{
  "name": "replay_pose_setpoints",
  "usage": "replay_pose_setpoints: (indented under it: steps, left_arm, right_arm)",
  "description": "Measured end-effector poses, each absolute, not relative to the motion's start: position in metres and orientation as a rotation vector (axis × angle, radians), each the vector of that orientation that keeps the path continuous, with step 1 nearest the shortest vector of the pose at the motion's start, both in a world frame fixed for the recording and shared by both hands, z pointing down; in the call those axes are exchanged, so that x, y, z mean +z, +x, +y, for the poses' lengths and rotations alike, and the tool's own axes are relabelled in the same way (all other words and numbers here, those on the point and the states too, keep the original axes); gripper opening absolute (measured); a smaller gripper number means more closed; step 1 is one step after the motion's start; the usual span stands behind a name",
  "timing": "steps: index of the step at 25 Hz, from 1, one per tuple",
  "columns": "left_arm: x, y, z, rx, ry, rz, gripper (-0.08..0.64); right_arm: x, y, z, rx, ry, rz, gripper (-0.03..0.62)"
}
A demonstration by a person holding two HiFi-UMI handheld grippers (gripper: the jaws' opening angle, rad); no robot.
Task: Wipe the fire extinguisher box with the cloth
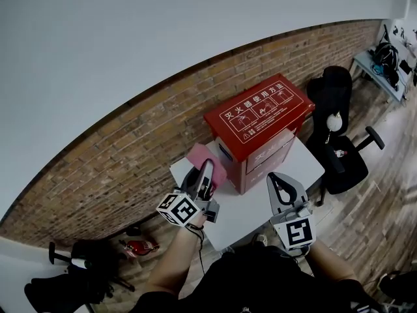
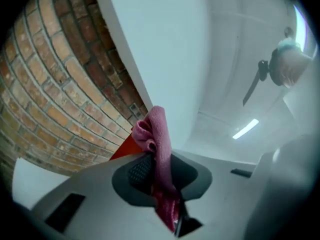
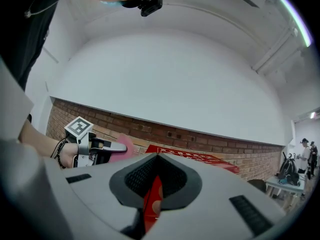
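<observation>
Head view takes in a white wall (image 1: 130,44) above a band of brick wall (image 1: 117,155), with a white desk (image 1: 251,207) standing in front of the brick. A black office chair (image 1: 342,155) sits just beyond the desk's right edge. The red fire extinguisher box (image 1: 257,126) stands on the far part of the desk, its lid printed with white characters and small diagrams, its front face toward the person.

The left hand-held gripper (image 1: 207,175) is raised over the desk's left corner, just beside the box's left side. Left gripper view shows its jaws clamped on the pink cloth (image 2: 155,134): the fabric runs down between the two dark pads and bunches into a folded lump above the tips. Behind the cloth, a red edge of the box shows against the brick. Whether the cloth touches the box cannot be told from any view.

The right hand-held gripper (image 1: 272,178) is held over the near right part of the desk, in front of the box and apart from it. Right gripper view shows its jaws drawn almost together with nothing gripped; only a thin slit is left, and the red of the box shows through it. That same view looks across at the left gripper, with the cloth pink at its tips next to the box's lid.
</observation>
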State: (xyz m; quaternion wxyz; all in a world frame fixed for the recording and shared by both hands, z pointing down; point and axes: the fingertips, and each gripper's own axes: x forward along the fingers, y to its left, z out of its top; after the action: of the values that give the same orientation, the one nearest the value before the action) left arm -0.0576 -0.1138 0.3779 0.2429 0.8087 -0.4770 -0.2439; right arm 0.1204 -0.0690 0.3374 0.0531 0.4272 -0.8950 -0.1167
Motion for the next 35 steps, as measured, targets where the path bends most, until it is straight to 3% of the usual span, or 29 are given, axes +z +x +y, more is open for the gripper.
replay_pose_setpoints:
  steps: [11, 23, 35]
  left_arm:
    - [0.319, -0.050, -0.067, -0.324, 2.586, -1.750, 0.109]
    - [0.308, -0.024, -0.035, 0.014, 2.822, -1.972, 0.109]
    - [0.314, -0.019, -0.037, 0.076, 2.802, -1.973, 0.109]
  right_arm:
    - [0.338, 0.100, -0.088, -0.208, 1.250, -2.807, 0.020]
    - [0.338, 0.093, -0.106, -0.190, 1.248, -2.823, 0.020]
    - [0.331, 0.100, -0.121, -0.218, 1.258, -2.802, 0.020]
